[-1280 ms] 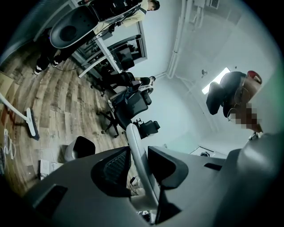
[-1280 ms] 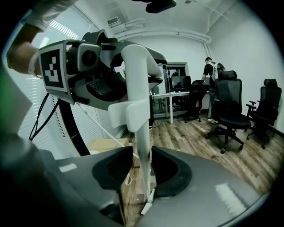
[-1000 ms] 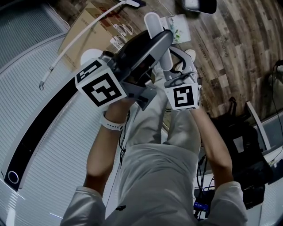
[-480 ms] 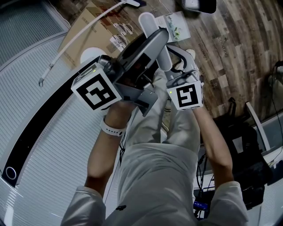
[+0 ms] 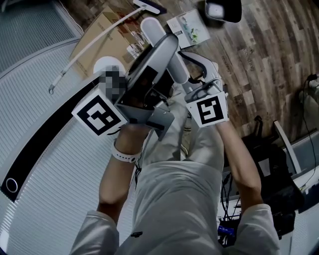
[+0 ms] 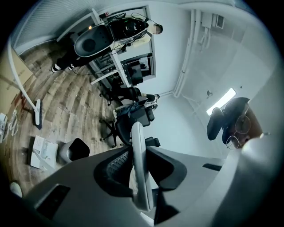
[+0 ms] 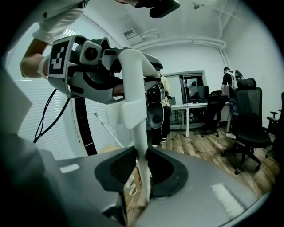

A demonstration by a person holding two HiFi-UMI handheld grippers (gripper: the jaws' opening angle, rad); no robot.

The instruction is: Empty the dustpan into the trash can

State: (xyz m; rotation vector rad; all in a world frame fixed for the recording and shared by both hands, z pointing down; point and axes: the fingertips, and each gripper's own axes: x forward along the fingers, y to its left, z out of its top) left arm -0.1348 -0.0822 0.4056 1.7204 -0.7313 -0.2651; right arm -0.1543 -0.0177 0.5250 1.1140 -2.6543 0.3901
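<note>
overhead, the dustpan (image 5: 152,57) hangs tilted on its side in front of the person's legs, held up off the wooden floor (image 5: 259,45) between both tools. the left gripper (image 6: 140,177) has its tongs pinched shut on a thin pale edge of the pan, which runs straight up between them in the left gripper view. the right gripper (image 7: 141,170) has its tongs closed on the white handle (image 7: 133,84), which rises from them toward the left gripper's marker cube (image 7: 60,55). the trash can (image 5: 223,8) stands on the floor ahead of the person, apart from the pan, with a white booklet (image 5: 187,27) just beside it. a cardboard box (image 5: 117,45) lies further left.
</note>
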